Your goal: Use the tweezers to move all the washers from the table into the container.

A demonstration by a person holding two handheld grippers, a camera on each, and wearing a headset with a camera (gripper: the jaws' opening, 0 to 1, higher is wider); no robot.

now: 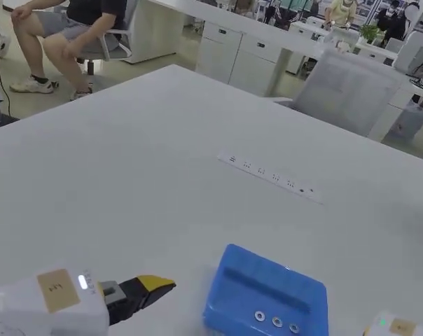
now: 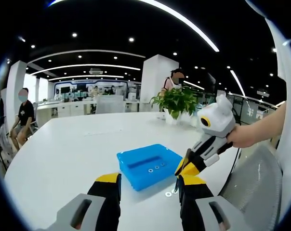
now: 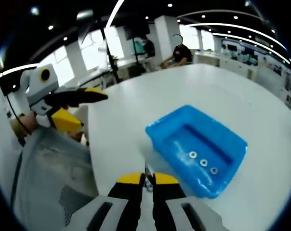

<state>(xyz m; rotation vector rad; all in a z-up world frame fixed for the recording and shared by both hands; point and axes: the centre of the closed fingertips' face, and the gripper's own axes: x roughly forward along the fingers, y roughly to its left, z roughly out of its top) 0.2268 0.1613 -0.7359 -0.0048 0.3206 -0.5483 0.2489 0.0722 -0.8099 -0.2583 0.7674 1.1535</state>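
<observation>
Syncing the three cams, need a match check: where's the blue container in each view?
Head view: container at the bottom edge, right of centre.
Left gripper view: container just below the middle, beyond the jaws.
Right gripper view: container right of centre, ahead of the jaws.
Shared landmark: the three washers in a row inside it.

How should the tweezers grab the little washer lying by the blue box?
Probably from straight above: the washer lies flat on the table, so its edge offers little height. Put one tip of the tweezers in the hole, one outside, and pinch the ring.
</observation>
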